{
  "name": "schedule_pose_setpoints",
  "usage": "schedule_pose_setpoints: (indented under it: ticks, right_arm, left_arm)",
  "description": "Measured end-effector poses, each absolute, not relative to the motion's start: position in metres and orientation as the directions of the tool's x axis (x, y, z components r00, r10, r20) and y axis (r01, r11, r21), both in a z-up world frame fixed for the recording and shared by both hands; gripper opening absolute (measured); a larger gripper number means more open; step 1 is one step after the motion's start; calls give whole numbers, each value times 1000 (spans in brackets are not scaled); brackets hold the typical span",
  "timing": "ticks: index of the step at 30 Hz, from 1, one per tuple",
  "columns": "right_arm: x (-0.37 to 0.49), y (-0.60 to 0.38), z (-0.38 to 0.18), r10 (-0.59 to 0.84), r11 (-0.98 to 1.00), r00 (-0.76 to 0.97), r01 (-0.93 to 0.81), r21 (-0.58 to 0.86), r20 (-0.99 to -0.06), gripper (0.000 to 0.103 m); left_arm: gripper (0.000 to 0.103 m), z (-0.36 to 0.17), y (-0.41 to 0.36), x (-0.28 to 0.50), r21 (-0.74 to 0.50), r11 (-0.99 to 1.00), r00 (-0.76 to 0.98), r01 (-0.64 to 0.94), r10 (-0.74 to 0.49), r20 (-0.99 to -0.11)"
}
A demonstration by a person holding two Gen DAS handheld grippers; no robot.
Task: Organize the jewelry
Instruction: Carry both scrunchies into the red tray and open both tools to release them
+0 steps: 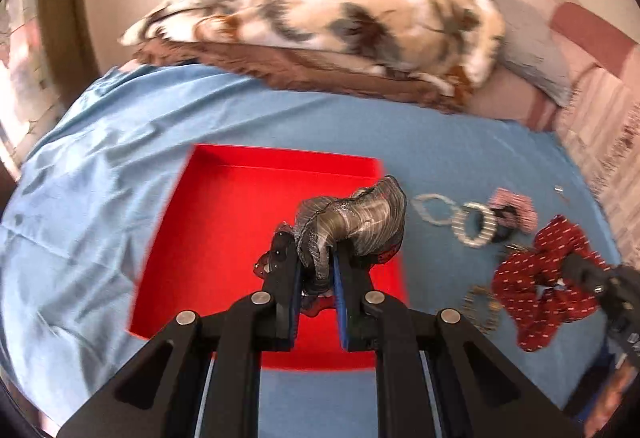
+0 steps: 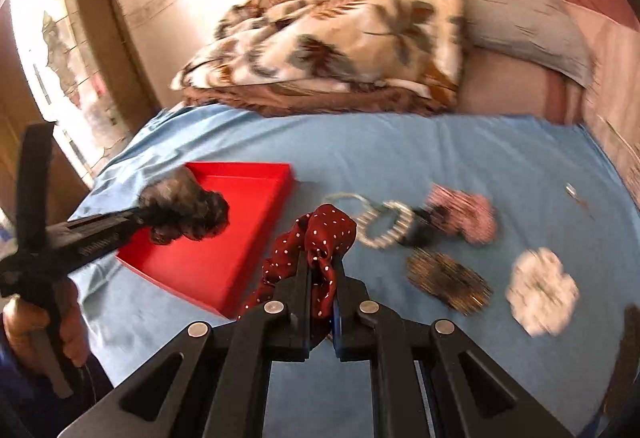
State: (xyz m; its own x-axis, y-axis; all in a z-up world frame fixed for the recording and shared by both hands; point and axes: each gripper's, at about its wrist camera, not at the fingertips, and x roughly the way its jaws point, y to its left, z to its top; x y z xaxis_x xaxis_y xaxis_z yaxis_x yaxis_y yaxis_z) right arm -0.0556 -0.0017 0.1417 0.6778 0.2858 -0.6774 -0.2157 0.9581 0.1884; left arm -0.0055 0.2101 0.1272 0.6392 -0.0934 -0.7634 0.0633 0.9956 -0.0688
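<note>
In the left wrist view the left gripper (image 1: pixel 316 270) has its jaws clamped on a grey striped scrunchie (image 1: pixel 356 226), held above the red tray (image 1: pixel 224 222) on the blue sheet (image 1: pixel 100 197); bracelets (image 1: pixel 460 215) lie to the right of the tray. In the right wrist view the right gripper (image 2: pixel 322 278) pinches a red dotted scrunchie (image 2: pixel 320 234) just right of the tray; a white scrunchie (image 2: pixel 542 292) and a beaded piece (image 2: pixel 448 280) lie on the sheet nearby.

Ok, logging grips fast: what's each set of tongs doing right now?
Left tongs: closed on grey scrunchie.
Right tongs: closed on red dotted scrunchie.
</note>
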Motion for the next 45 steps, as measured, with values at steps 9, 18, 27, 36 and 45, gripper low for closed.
schedule_pose_setpoints:
  ticks: [9, 18, 27, 36, 45]
  right_arm:
    - [36, 87, 124, 329, 938, 616, -299, 174, -716, 8]
    - [114, 114, 77, 355, 933, 533, -253, 256, -769, 9]
    - [134, 113, 53, 306, 950, 520, -220, 221, -798, 12]
    - [124, 113, 69, 262, 960, 573, -236, 149, -777, 48]
    - [86, 97, 93, 256, 960, 610, -248, 126, -750, 58]
  left_arm:
    - [14, 102, 270, 68, -36, 998, 599, -53, 3, -801]
    - [19, 68, 302, 116, -62, 991, 542, -115, 11, -840]
    - [44, 67, 300, 119, -65, 990, 559, -121, 14, -829]
    - [60, 83, 310, 99, -125, 979, 591, -163, -5, -807]
    - [63, 100, 320, 76, -41, 973, 612, -227, 110, -783]
